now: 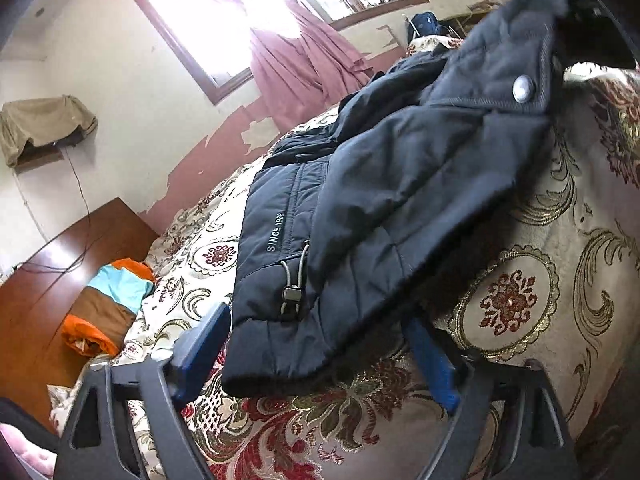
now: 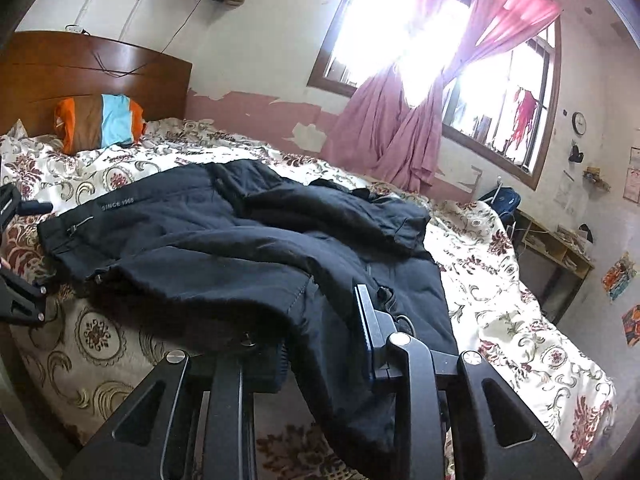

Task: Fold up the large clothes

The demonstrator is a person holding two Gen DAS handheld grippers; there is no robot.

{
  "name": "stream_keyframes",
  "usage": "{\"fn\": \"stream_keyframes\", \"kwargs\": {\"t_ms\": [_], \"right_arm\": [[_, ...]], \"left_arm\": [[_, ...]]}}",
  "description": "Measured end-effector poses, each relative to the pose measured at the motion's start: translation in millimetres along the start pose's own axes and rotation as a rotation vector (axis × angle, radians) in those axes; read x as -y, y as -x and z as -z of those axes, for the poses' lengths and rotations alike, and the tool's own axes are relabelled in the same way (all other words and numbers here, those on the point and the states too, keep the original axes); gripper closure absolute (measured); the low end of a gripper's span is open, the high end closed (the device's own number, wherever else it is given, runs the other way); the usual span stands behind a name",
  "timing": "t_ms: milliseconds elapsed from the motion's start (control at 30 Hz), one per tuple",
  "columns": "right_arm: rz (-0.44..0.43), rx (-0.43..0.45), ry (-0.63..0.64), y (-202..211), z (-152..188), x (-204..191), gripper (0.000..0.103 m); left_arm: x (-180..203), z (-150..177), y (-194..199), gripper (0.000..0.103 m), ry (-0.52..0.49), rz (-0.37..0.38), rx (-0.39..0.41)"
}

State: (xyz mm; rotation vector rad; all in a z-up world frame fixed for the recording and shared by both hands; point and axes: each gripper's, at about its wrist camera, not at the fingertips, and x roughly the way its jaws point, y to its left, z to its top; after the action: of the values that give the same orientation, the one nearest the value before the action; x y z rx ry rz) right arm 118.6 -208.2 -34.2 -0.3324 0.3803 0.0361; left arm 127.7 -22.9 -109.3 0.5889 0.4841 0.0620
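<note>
A dark navy padded jacket (image 1: 400,184) lies spread on the floral bedspread (image 1: 512,304). In the left wrist view my left gripper (image 1: 316,356) straddles the hem corner near the drawstring toggle. Its blue pads stand wide, and I see no squeeze on the fabric. In the right wrist view my right gripper (image 2: 324,344) is shut on a fold of the jacket (image 2: 240,248), which hangs lifted off the bed and drapes over the fingers. The far finger is mostly buried under cloth. That raised end, with a snap button, shows at the top right of the left wrist view.
A striped orange, brown and blue pillow (image 2: 100,120) leans on the wooden headboard (image 2: 80,64). Pink curtains (image 2: 392,136) hang at the bright window beyond the bed. A low desk (image 2: 556,248) stands past the bed's right side.
</note>
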Motion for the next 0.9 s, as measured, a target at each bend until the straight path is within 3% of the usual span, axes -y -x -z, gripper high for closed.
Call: {"fn": "stream_keyframes", "kwargs": {"t_ms": [33,67,133,300,333,400,500,667,900], "right_arm": [[0.002,0.001,0.002,-2,-1,2,0.079],[0.005,0.0,0.005,-3,0,2,0.079],[0.011,-0.009,0.007,-3,4,0,0.079],[0.024,-0.093,-0.009,-7,9,1,0.079],[0.013,-0.108,-0.029,-10,11,2,0.079],[-0.005,-0.119,-0.058,-13,13,3,0.084],[0.004,-0.099,-0.051,-9,12,0,0.091],[-0.009,-0.053,-0.118,9,14,14,0.096],[0.012,0.041,-0.09,65,14,19,0.097]], "left_arm": [[0,-1,-2,0.045,-0.005,-0.001,-0.008],[-1,-2,-5,0.054,-0.007,0.002,-0.016],[-3,-3,-7,0.063,-0.005,0.018,-0.02],[-4,-11,-12,0.073,-0.064,-0.071,-0.003],[-6,-13,-14,0.081,-0.05,-0.07,-0.017],[-17,-18,-16,0.088,0.018,-0.039,-0.035],[-28,-27,-5,0.097,0.088,-0.037,0.008],[-41,-37,31,0.097,0.156,-0.022,0.086],[-58,-39,94,0.097,0.215,0.01,0.133]]}}
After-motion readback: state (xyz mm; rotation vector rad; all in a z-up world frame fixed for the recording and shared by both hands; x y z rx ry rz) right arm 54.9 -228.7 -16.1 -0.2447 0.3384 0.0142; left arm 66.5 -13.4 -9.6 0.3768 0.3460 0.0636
